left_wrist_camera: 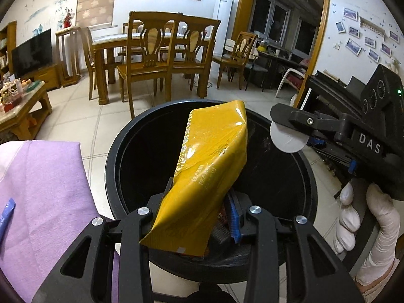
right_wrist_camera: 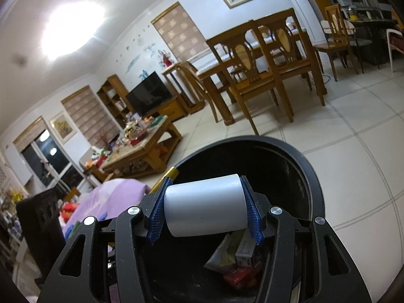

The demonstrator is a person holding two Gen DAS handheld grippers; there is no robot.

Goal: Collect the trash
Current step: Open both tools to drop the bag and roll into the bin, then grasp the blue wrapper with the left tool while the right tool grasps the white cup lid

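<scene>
a purple cloth is seen at the far left of the left wrist view, with a small blue item lying on it near the edge of the frame. just beside it to the right, a black trash bin stands on the tiled floor. the left gripper is held over the near rim of the bin, clenched on a yellow wrapper; the wrapper is pinched at its lower part between the blue-padded fingers and rises tilted up and to the right, over the bin's opening. farther right in the same view, the right gripper is seen reaching over the bin's right rim, with the round end of a white cylinder caught in it, and a white-gloved hand is wrapped around its handle.

in the right wrist view, the purple cloth appears at the left, and a yellow edge of the wrapper shows just past the left finger. the right gripper is closed on the white cylinder, which is held crosswise, its ends pressed against the two blue pads. the cylinder is held above the open trash bin, and other discarded packets are seen lying at the bottom of the bin below it.
</scene>
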